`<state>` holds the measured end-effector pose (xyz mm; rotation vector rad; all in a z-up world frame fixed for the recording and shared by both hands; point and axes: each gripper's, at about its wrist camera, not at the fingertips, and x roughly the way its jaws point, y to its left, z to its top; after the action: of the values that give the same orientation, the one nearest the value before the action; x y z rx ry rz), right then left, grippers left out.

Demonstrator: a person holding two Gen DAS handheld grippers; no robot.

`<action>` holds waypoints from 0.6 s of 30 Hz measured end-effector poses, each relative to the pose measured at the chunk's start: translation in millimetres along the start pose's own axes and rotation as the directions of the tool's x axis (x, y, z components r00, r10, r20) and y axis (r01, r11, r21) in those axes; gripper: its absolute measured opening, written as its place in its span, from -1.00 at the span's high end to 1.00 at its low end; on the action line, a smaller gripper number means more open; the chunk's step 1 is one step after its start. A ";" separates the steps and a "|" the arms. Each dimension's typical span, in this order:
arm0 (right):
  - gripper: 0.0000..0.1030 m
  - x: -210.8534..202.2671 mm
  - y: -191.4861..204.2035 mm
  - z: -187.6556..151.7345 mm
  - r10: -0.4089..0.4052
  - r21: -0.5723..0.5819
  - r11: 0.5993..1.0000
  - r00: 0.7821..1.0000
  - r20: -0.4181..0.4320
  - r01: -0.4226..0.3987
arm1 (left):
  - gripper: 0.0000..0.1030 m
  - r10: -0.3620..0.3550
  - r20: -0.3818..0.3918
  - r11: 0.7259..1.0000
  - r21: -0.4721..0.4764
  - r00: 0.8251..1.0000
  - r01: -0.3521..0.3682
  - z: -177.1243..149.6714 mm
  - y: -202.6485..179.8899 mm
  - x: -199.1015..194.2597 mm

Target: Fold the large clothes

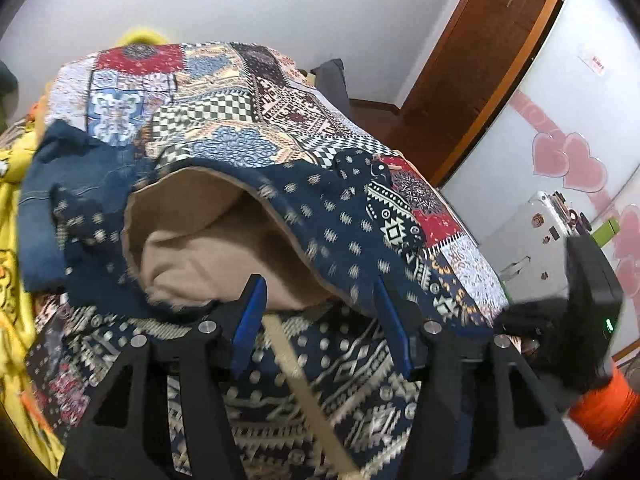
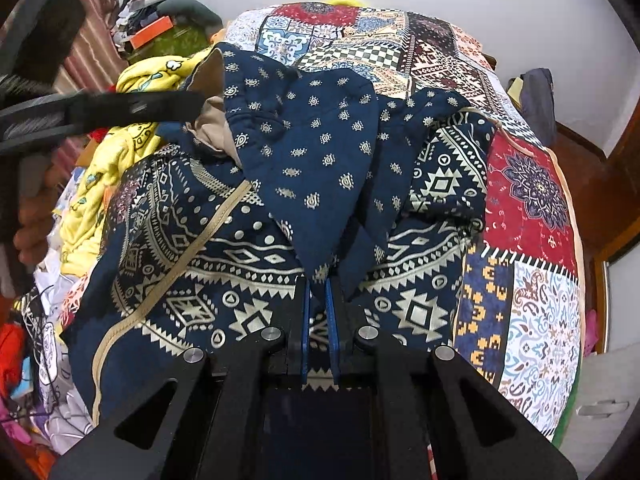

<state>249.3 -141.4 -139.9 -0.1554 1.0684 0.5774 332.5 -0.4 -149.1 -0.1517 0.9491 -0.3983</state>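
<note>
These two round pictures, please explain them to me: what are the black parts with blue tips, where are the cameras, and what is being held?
A person holds a hand-held gripper in each hand; each carries a camera looking along its two blue-padded fingers. The left view shows the left hand-held gripper open, with nothing clamped. The right view shows the right hand-held gripper shut on the navy patterned garment, whose beige lining shows. The garment lies on a patchwork bedspread, with a yellow cloth beside it.

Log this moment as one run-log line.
left tool: open, empty | right tool: shut on navy patterned garment | surface: patchwork bedspread
</note>
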 end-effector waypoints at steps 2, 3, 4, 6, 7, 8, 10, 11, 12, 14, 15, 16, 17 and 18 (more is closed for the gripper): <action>0.85 -4.7 -2.7 -4.4 0.003 0.016 1.000 1.000 0.008 -0.003 | -0.06 0.011 -0.013 0.999 -0.037 1.000 -0.012 8.9 2.9 15.3; 0.85 -8.1 -5.2 -6.7 0.003 0.026 1.000 1.000 0.013 -0.003 | -0.06 0.007 -0.021 0.998 -0.058 1.000 -0.008 13.2 5.1 22.7; 0.85 -11.8 -8.8 -8.6 0.001 0.038 0.999 1.000 0.018 -0.001 | -0.06 0.007 -0.026 0.997 -0.075 1.000 -0.009 15.8 8.3 27.4; 0.84 -17.8 -15.7 -11.4 -0.009 0.066 0.998 1.000 0.024 0.008 | -0.06 0.035 -0.035 0.992 -0.122 0.999 -0.039 24.5 16.7 37.7; 0.84 -20.6 -19.1 -12.8 -0.013 0.082 0.997 1.000 0.029 0.010 | -0.06 0.050 -0.031 0.987 -0.149 0.998 -0.054 29.1 21.0 40.9; 0.84 -24.6 -24.1 -13.9 -0.021 0.101 0.995 0.999 0.031 0.018 | 0.02 0.062 -0.017 0.985 -0.162 0.998 -0.064 32.5 23.8 41.4; 0.79 -31.7 -34.6 -14.7 -0.039 0.135 0.990 0.999 0.038 0.033 | 0.35 0.087 0.000 0.984 -0.159 0.996 -0.086 35.9 25.4 39.0; 0.77 -34.7 -38.5 -15.9 -0.045 0.149 0.988 0.998 0.044 0.038 | 0.66 0.093 0.000 0.984 -0.154 0.996 -0.092 35.9 25.9 37.8; 0.72 -37.5 -42.5 -16.7 -0.052 0.163 0.986 0.997 0.051 0.043 | 0.84 0.100 0.000 0.986 -0.137 0.995 -0.099 34.6 24.5 35.0; 0.64 -42.9 -48.2 -16.5 -0.064 0.184 0.982 0.996 0.063 0.052 | 0.89 0.118 0.014 0.989 -0.095 0.993 -0.116 28.9 18.9 25.4; 0.60 -45.7 -50.6 -16.0 -0.067 0.193 0.980 0.995 0.070 0.052 | 0.91 0.122 0.026 0.991 -0.066 0.992 -0.120 24.5 14.5 18.5; 0.59 -48.3 -52.4 -15.1 -0.067 0.201 0.978 0.995 0.079 0.050 | 0.91 0.127 0.034 0.991 -0.045 0.991 -0.125 21.7 10.7 13.3; 0.59 -49.4 -52.3 -13.1 -0.067 0.206 0.977 0.994 0.085 0.048 | 0.91 0.131 0.049 0.991 -0.010 0.990 -0.130 14.1 3.4 1.8; 0.58 -51.2 -52.4 -11.5 -0.067 0.209 0.977 0.994 0.091 0.047 | 0.91 0.125 0.055 0.992 0.006 0.991 -0.125 9.7 0.3 -4.5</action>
<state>249.4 -209.0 -109.4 0.0237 1.0184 0.4146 338.2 1.2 -140.2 -0.0937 0.8973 -0.2818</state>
